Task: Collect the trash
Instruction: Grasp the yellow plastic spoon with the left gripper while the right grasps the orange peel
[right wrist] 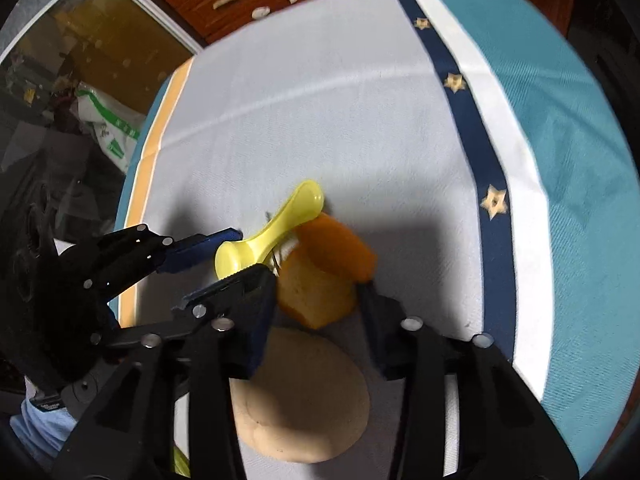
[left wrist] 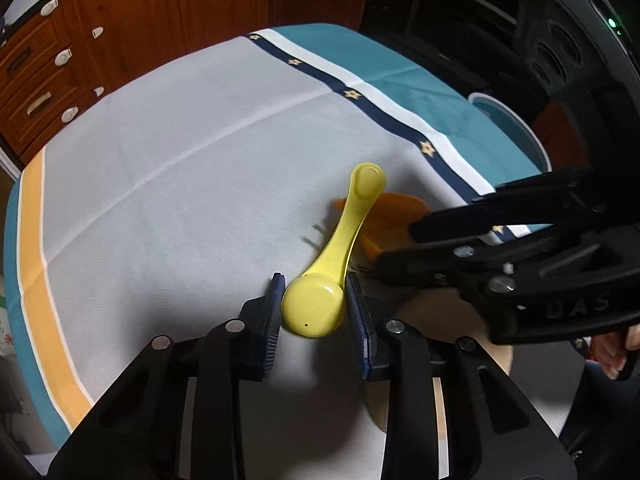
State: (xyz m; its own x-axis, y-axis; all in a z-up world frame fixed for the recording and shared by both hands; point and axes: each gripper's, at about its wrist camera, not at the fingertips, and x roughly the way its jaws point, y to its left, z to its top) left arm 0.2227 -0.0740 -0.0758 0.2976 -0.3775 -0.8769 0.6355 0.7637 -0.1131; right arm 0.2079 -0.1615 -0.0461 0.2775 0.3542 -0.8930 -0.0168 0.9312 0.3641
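Left wrist view: the left gripper (left wrist: 314,304) has its two blue pads on either side of the round bowl of a yellow scoop (left wrist: 334,258), both pads touching it, so it is clamped on the scoop. The scoop's handle runs away from the camera and up to the right, ending in a small oval tip. Beyond the handle lies an orange piece (left wrist: 390,222), partly hidden by the scoop and by the right gripper (left wrist: 394,246), which comes in from the right with its dark fingers reaching to the orange piece. Whether those fingers are pressed on it cannot be told from here. A tan disc (left wrist: 436,312) shows under the right gripper. All of it sits on a bench covered by a cloth (left wrist: 180,152), grey in the middle with a yellow band at the left and a navy star-patterned stripe, a white stripe and teal at the right. Brown cabinets (left wrist: 120,20) stand behind.

Right wrist view: the right gripper (right wrist: 316,276) straddles the orange piece (right wrist: 326,272), a blocky wedge with a paler, spongy near face. The left finger touches its side and the right finger meets its far corner, so the gripper is closed on the piece. Just left, the left gripper (right wrist: 240,250) holds the scoop (right wrist: 272,230) by its bowl, its handle pointing up and right, touching the top of the orange piece. The tan disc (right wrist: 304,396) lies on the cloth (right wrist: 320,100) just below the piece, between the right gripper's fingers. A green-and-white bag (right wrist: 108,126) lies off the bench at the left.
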